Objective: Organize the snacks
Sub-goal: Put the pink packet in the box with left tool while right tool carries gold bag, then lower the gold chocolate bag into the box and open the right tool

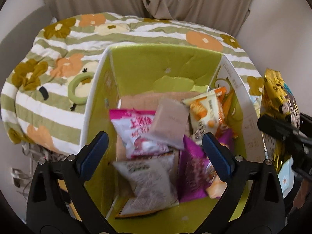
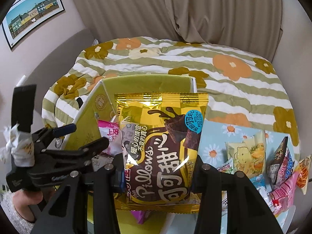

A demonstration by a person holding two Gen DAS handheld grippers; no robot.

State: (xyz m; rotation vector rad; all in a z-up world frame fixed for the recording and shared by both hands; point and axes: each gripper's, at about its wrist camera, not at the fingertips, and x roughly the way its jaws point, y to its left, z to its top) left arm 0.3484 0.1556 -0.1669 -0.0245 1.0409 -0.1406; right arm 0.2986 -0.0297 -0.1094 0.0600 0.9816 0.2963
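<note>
Snack bag: the gold bag of cocoa pillows is hanging upright between the pads of the right gripper, its long axis running up and away from the tool, its lower part pinched.
Right gripper: it is clenching the gold bag, jaws nearly together on the foil.
Green box: the green box is sitting open on the flowered quilt, directly behind and below the gold bag in the right wrist view, a little to that gripper's left.
Key relation: the bag is sitting beyond the box's right wall in the left wrist view, so the drop probably needs a short shift leftward over the opening; the right hand is the nearer one, since it is carrying the bag.
Left gripper: the left gripper is hovering over the box with jaws spread wide and nothing between the pads.
Box contents: a pink packet, a grey packet, a purple packet and an orange-and-white packet are lying loosely piled inside.
Remaining snacks: more packets are lying on a blue daisy-print tray to the right of the box, so the sorting looks only partly done.
</note>
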